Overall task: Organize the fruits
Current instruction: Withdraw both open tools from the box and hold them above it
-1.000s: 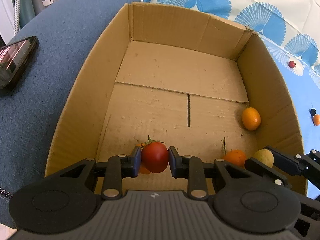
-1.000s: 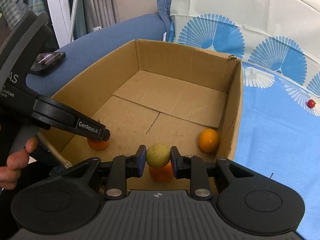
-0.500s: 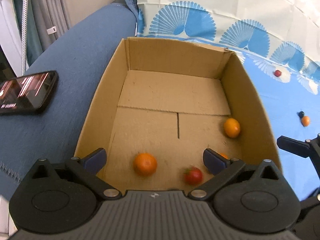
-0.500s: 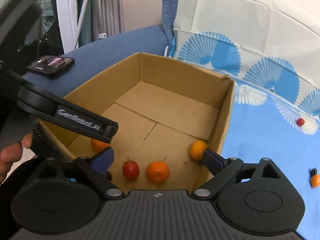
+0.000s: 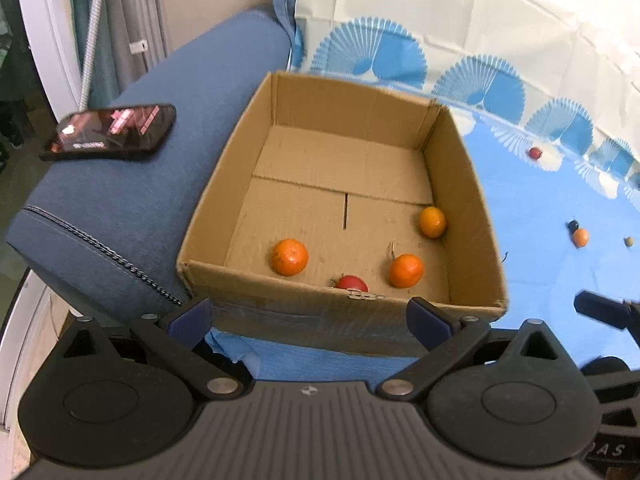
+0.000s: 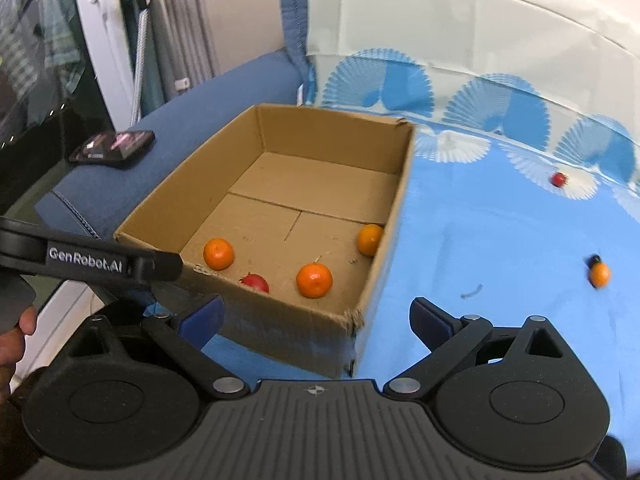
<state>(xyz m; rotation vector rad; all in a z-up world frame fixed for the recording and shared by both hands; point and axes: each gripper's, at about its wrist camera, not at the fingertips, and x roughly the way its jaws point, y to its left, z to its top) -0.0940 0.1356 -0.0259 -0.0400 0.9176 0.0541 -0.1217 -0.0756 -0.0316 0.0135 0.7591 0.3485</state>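
Observation:
An open cardboard box [image 5: 236, 152] [image 6: 400, 184] holds three orange fruits, one at the left [image 5: 290, 257] [image 6: 218, 254], one in the middle [image 5: 406, 270] [image 6: 314, 280] and one at the right wall [image 5: 432, 221] [image 6: 369, 239], plus a red tomato [image 5: 352, 282] [image 6: 255, 282] by the near wall. My left gripper [image 5: 310, 320] is open and empty, in front of the box's near wall. My right gripper [image 6: 316, 318] is open and empty, near the box's front right corner. On the blue cloth lie a small red fruit [image 5: 535, 153] [image 6: 558, 179] and a small orange fruit [image 5: 580, 237] [image 6: 599, 274].
A black phone [image 5: 110, 132] [image 6: 112, 148] lies on the blue sofa arm left of the box. A small dark fruit [image 5: 573, 224] and a small tan one [image 5: 629, 241] lie on the cloth [image 6: 500, 240] at the right. The left gripper's finger [image 6: 92, 264] crosses the right wrist view.
Both grippers opened and let go of their fruits, the tomato and a yellowish fruit, over the box. Both then pulled back and up out of the box.

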